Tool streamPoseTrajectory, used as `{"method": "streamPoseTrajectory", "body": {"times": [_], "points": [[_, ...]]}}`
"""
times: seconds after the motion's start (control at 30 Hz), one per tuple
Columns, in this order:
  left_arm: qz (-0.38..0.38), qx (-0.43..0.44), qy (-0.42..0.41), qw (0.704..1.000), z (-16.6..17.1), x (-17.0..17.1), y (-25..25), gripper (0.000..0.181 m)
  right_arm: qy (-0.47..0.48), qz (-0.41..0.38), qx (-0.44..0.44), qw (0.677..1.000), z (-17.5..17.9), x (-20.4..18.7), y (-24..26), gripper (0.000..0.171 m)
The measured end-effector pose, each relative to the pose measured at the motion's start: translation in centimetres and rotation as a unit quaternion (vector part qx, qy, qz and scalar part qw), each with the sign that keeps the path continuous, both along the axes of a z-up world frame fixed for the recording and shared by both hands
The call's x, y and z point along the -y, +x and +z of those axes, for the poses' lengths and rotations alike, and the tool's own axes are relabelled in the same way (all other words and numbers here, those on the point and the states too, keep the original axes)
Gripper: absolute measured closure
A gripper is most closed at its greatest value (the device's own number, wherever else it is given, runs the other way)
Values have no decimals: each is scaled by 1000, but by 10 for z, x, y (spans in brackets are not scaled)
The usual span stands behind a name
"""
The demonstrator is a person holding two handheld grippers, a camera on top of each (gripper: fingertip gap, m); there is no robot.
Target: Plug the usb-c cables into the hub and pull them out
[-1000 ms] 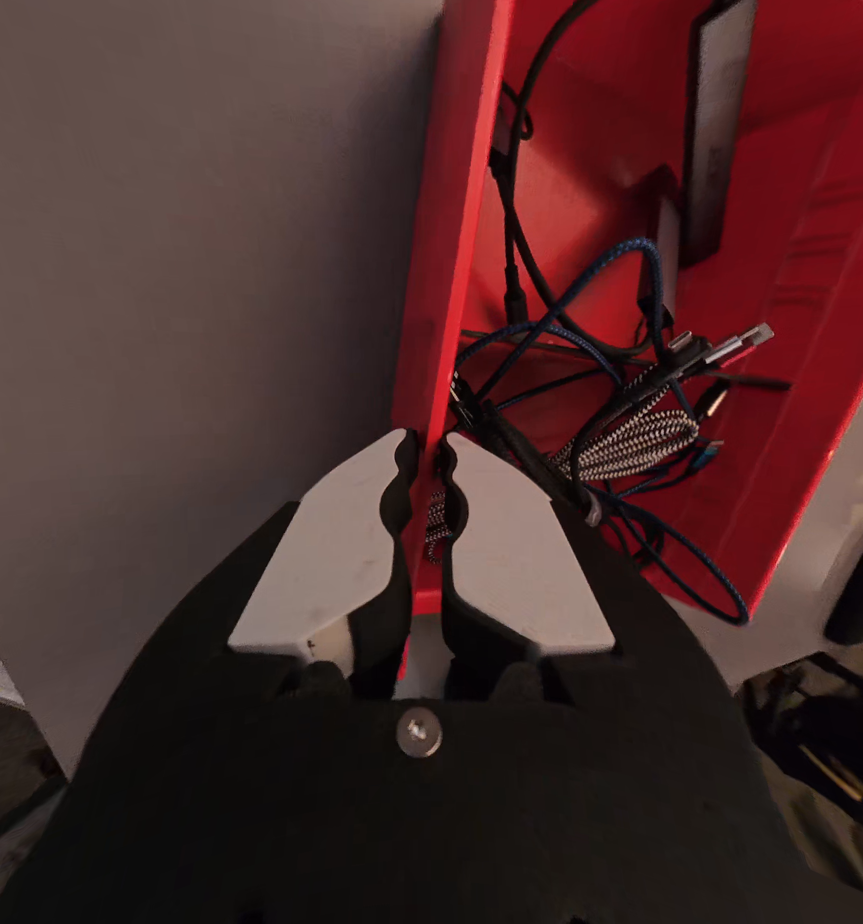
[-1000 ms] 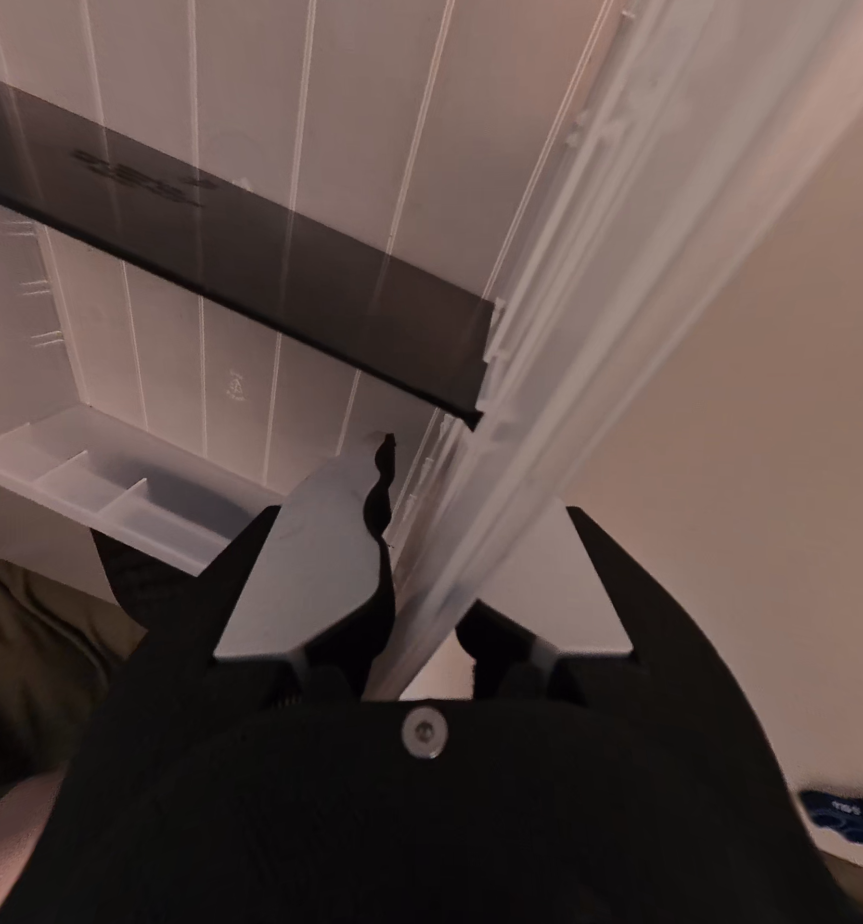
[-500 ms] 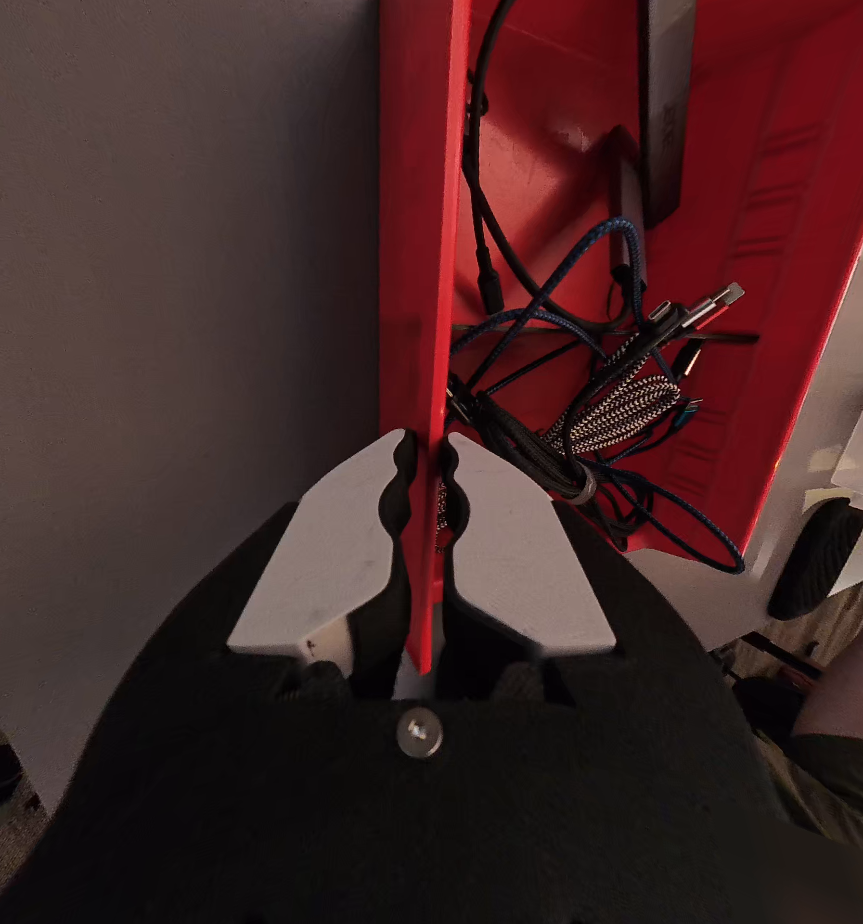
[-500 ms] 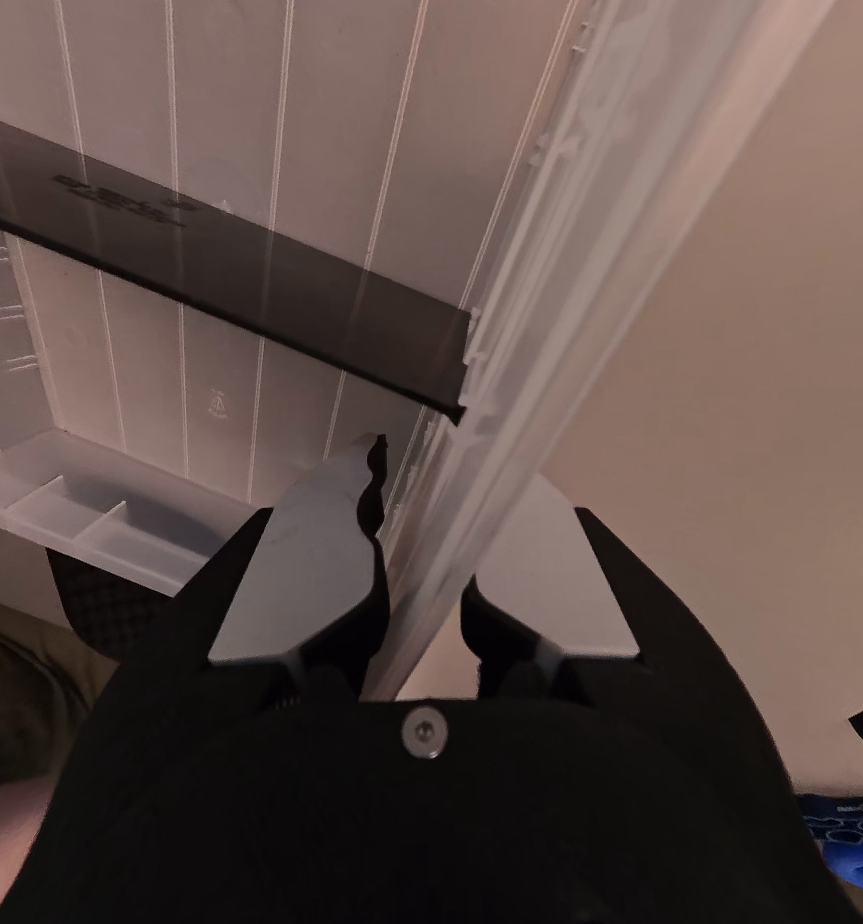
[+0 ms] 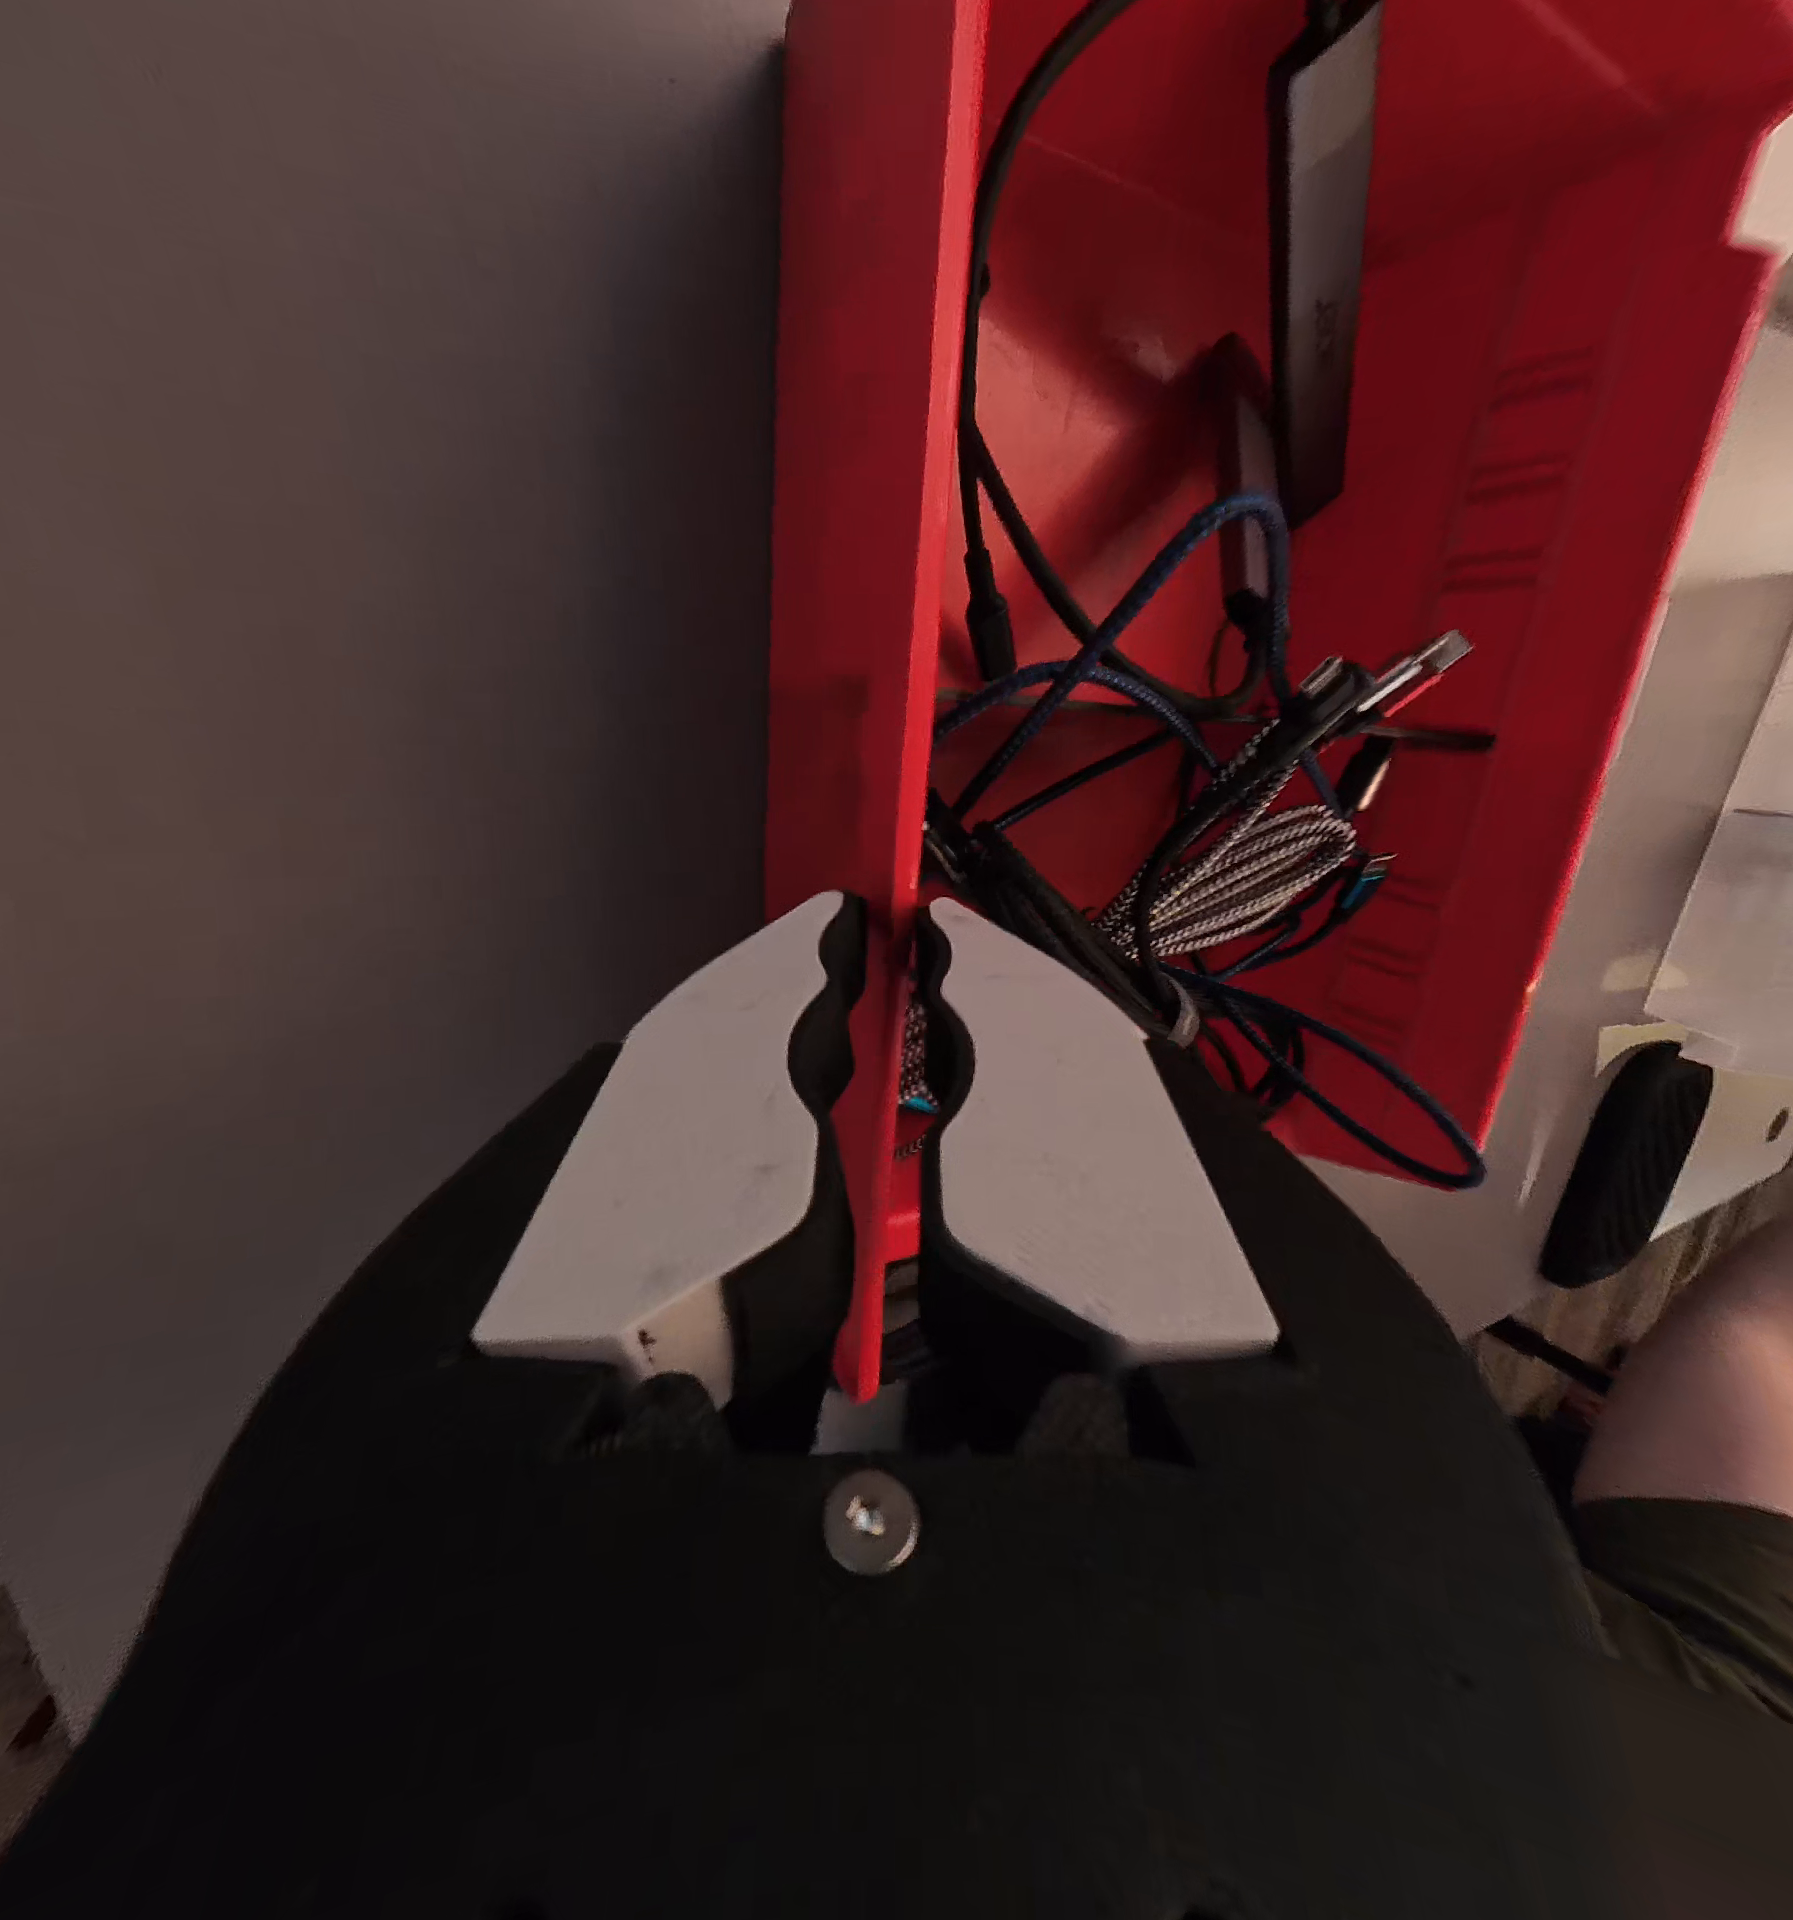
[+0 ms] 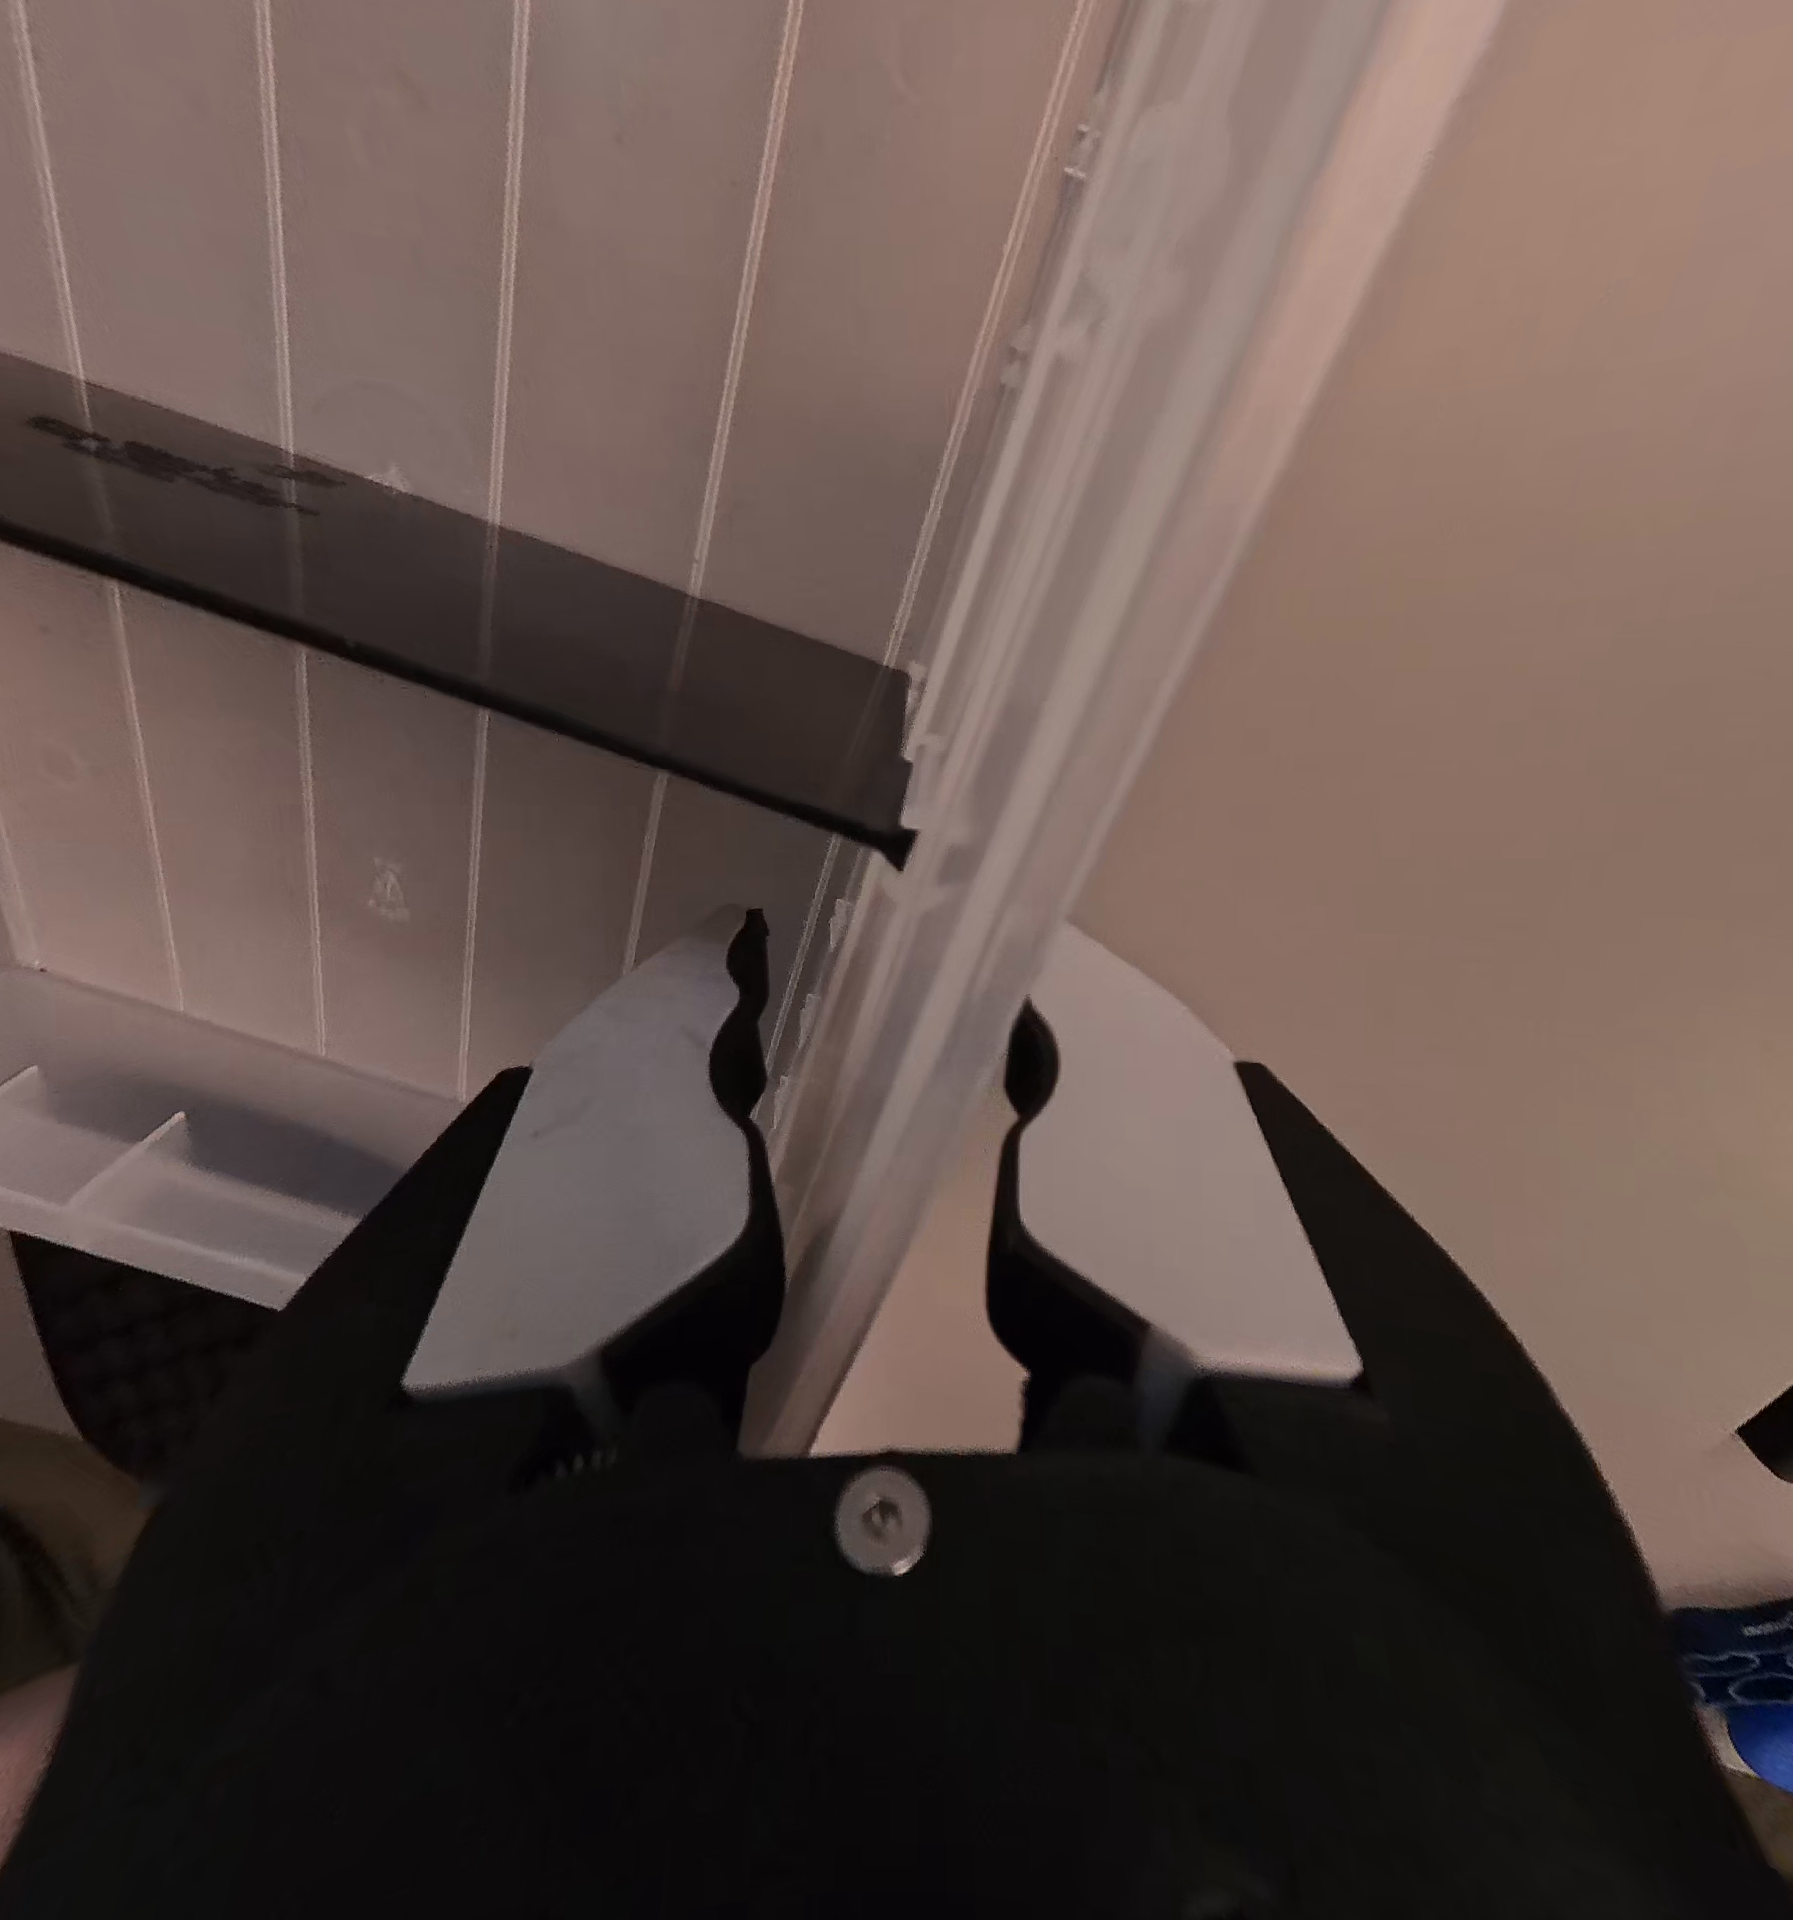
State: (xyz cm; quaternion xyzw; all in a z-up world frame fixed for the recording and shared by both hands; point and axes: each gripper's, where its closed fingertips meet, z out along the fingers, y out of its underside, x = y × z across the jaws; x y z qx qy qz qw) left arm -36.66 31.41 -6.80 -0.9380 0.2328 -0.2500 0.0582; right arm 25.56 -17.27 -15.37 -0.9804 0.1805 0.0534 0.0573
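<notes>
My left gripper is shut on the side wall of a red bin, and the wall runs deep between the jaws. The bin holds a tangle of cables: blue braided, black, and a black-and-white braided coil, with metal plugs sticking out. A dark grey hub leans on the bin's far end. My right gripper straddles the side wall of a clear plastic box. Its jaws stand apart, and the wall lies against the left finger only.
A dark flat strip crosses the clear box, and a small compartment tray sits at its near end. A blue object lies at the lower right. A black rounded object and a person's limb are right of the bin. There is about 80 cm between the tips of the two grippers.
The red bin has swung to run straight ahead, and its wall sits deeper in the left jaws. The right jaws have widened a little around the clear wall.
</notes>
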Motion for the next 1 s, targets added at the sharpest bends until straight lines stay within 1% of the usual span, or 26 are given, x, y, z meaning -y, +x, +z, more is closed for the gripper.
{"method": "streamPoseTrajectory", "body": {"times": [0.07, 0.2, 0.3, 0.37, 0.43, 0.47, 0.53, 0.6, 0.67, 0.7, 0.77, 0.8, 0.87, 0.9, 0.93, 0.97, 1.0], "points": [[24, 19, 35, 999, 15, -9, -1, 167, 17, 0, 7, 1000, 2, -2, 0, 121], [39, 25, 109, 993, 51, -7, -8, 151, 62, -10, 88, 994, 17, -9, 15, 108], [26, 79, 185, 979, 96, 3, 9, 152, 85, -13, 156, 984, 39, -13, 23, 98], [2, 115, 251, 961, 129, 14, 23, 153, 112, -6, 223, 968, 64, -21, 29, 97], [-32, 166, 330, 929, 169, 29, 41, 152, 140, 0, 291, 947, 96, -32, 29, 97], [-43, 199, 374, 905, 191, 39, 50, 152, 159, 7, 329, 931, 116, -39, 28, 97], [-51, 273, 452, 848, 235, 61, 64, 146, 217, 40, 386, 896, 158, -62, 10, 97], [-55, 334, 511, 790, 266, 87, 73, 141, 305, 92, 433, 843, 209, -92, -21, 97], [-72, 377, 563, 732, 288, 117, 83, 138, 403, 138, 468, 774, 260, -118, -64, 98], [-91, 383, 576, 717, 292, 131, 91, 139, 449, 152, 483, 737, 285, -127, -84, 98], [-136, 383, 566, 717, 288, 158, 111, 135, 532, 184, 486, 669, 320, -141, -127, 98], [-167, 385, 551, 721, 282, 173, 124, 132, 561, 197, 469, 653, 327, -148, -146, 103], [-238, 375, 520, 730, 265, 202, 147, 129, 601, 209, 409, 654, 324, -164, -174, 109], [-266, 359, 510, 735, 256, 212, 155, 129, 616, 218, 386, 651, 320, -175, -186, 116], [-285, 336, 507, 741, 246, 217, 162, 129, 617, 236, 369, 654, 311, -185, -196, 121], [-301, 307, 510, 745, 235, 219, 167, 131, 602, 260, 365, 661, 296, -194, -202, 122], [-320, 277, 517, 744, 223, 221, 171, 134, 580, 274, 379, 667, 283, -202, -201, 122]]}}
